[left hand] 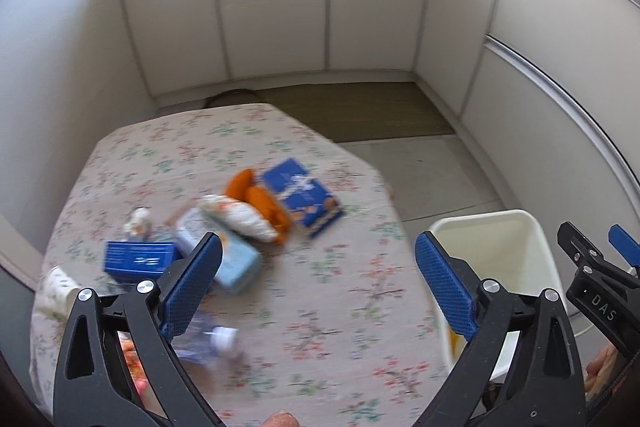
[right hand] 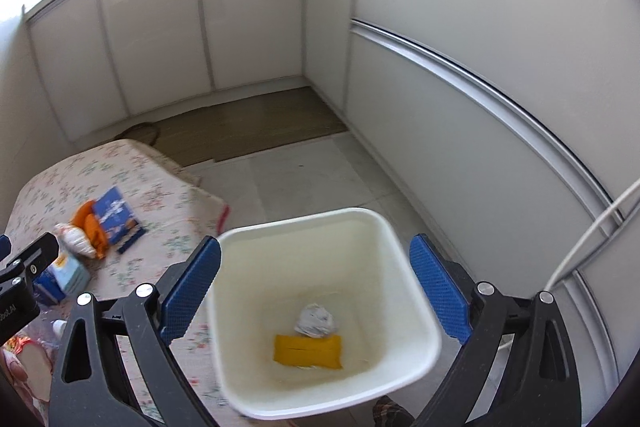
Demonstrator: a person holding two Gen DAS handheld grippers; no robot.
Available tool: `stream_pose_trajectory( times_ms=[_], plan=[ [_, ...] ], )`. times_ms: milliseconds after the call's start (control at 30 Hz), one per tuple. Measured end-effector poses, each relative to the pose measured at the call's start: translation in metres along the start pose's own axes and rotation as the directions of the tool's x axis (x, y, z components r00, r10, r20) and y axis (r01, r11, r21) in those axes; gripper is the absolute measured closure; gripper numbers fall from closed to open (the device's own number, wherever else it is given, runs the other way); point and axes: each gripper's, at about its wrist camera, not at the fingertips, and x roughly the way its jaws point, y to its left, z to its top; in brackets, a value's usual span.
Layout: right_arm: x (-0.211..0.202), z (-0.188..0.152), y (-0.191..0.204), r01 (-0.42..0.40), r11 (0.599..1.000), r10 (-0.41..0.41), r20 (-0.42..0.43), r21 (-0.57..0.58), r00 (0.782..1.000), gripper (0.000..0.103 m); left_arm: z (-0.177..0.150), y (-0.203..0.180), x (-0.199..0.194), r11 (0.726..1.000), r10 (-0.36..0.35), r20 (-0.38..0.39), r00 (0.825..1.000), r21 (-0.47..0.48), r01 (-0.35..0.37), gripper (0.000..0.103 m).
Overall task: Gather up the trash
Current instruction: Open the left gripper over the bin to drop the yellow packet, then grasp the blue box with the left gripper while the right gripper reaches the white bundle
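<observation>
While nothing is held between them, the jaws of the left gripper (left hand: 318,269) are spread wide above the flowered tablecloth (left hand: 320,307), and no pad is pressed on anything. Seen past its left finger, a pale blue carton (left hand: 236,263) is laid on the cloth, with a dark blue box (left hand: 138,259) just beside it to the left. A clear bottle with a white cap (left hand: 218,339) is seen nearer the camera, blurred. Beyond the carton, a white crumpled bag (left hand: 248,219) is rested against an orange wrapper (left hand: 264,205), and a flat blue packet (left hand: 304,197) is laid touching the wrapper on its far side. A small crumpled wad (left hand: 138,221) is set apart to the left. The jaws of the right gripper (right hand: 316,277) are likewise held wide open, with nothing gripped, and the white bin (right hand: 420,311) is framed between them from above. The bin is stood on the tiled floor (right hand: 304,183) just beside the table's edge. At its bottom a yellow packet (right hand: 308,351) is laid flat, and a grey paper ball (right hand: 316,319) is rested touching its far edge. White cabinet doors (right hand: 248,15) are ranged round the corner behind, with a brown mat (right hand: 248,129) laid at their foot.
</observation>
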Motion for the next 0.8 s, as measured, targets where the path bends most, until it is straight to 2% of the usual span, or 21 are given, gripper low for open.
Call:
stream_pose_trajectory(
  times_ms=[133,433,567,667,800],
  plan=[
    [-0.001,-0.002,0.030,-0.028,0.998,0.028,0.002,-0.052,1.000,0.010,-0.002,0.027,-0.005,0.999,0.051,-0.005,0.999,-0.019,-0.051,0.007],
    [-0.003,-0.012,0.091,-0.088,0.982,0.086,-0.020,-0.167,0.996,0.010,-0.012,0.101,0.005,0.987,0.130,-0.086,0.988,-0.079,-0.137,0.007],
    [-0.002,-0.018,0.113,-0.100,0.972,0.096,-0.031,-0.211,0.995,0.008,-0.014,0.138,0.019,0.985,0.101,-0.178,0.979,-0.122,-0.123,0.007],
    [0.000,-0.021,0.125,-0.109,0.965,0.100,-0.048,-0.238,0.994,0.008,-0.016,0.169,0.033,0.979,0.083,-0.261,0.962,-0.161,-0.128,0.007],
    [0.007,-0.025,0.134,-0.121,0.959,0.103,-0.081,-0.256,0.991,0.008,-0.018,0.194,0.047,0.969,0.033,-0.330,0.944,-0.222,-0.111,0.007]
  ],
)
